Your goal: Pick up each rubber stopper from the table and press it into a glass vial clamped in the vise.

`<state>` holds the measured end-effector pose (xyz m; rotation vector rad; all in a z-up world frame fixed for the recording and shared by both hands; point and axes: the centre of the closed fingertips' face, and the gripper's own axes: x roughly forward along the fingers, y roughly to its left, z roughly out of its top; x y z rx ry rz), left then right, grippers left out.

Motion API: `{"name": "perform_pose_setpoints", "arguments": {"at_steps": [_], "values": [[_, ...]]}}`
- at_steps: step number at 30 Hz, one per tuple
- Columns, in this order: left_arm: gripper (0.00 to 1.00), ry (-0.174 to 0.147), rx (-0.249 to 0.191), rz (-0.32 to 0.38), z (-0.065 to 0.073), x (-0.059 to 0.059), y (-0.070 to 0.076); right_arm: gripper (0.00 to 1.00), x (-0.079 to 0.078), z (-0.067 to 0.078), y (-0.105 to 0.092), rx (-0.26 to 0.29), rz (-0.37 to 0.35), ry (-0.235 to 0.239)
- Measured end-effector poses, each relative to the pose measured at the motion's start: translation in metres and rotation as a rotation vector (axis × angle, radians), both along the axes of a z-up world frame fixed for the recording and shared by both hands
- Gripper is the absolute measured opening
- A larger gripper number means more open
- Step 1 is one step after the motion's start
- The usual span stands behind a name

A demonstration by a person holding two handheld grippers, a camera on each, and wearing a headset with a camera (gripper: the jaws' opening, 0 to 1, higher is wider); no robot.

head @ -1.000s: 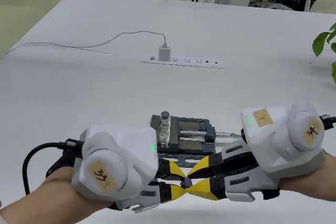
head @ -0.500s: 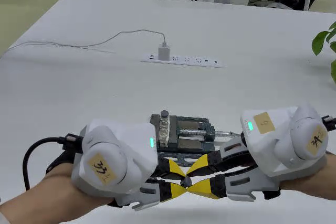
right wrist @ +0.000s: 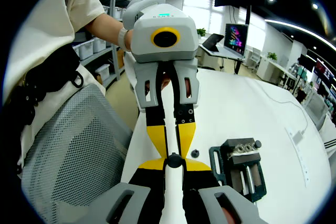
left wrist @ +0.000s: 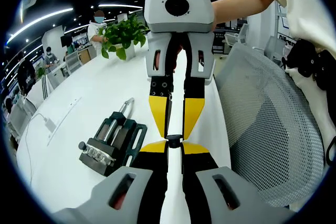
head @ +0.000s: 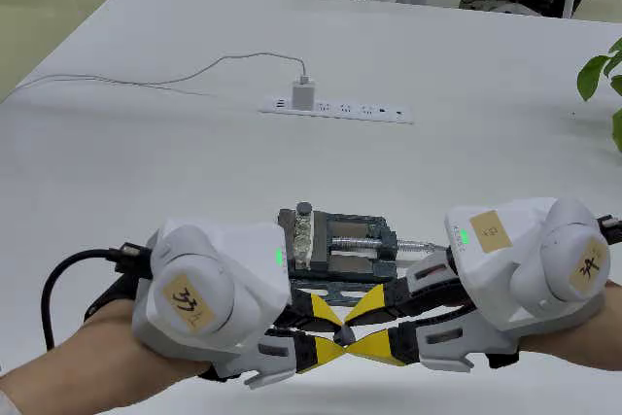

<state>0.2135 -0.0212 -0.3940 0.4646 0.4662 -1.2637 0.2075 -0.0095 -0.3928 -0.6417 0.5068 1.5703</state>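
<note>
My left gripper (head: 328,335) and right gripper (head: 358,333) meet tip to tip near the table's front edge, just in front of the vise (head: 362,252). A small dark rubber stopper (head: 342,337) sits where the yellow tips converge. Both pairs of jaws are closed onto that stopper (left wrist: 173,139), which also shows in the right gripper view (right wrist: 173,160). The dark vise (left wrist: 119,139) clamps a row of glass vials (head: 304,240), one end vial capped with a stopper (head: 305,209). Another loose stopper (right wrist: 195,153) lies on the table beside the vise (right wrist: 251,176).
A white power strip (head: 338,111) with a charger and its cable lies in the middle of the white table (head: 146,162). A green plant (head: 604,75) stands at the right edge. A mesh chair (left wrist: 273,129) is close behind the table's front edge.
</note>
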Motion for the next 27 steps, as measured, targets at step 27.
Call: {"name": "perform_pose_setpoints", "arguments": {"at_steps": [27], "values": [[0.29,0.001,-0.012,0.072,-0.0061,0.0052,0.0083,0.07,-0.0016,-0.0036,0.0009,-0.014,-0.006,0.02]]}}
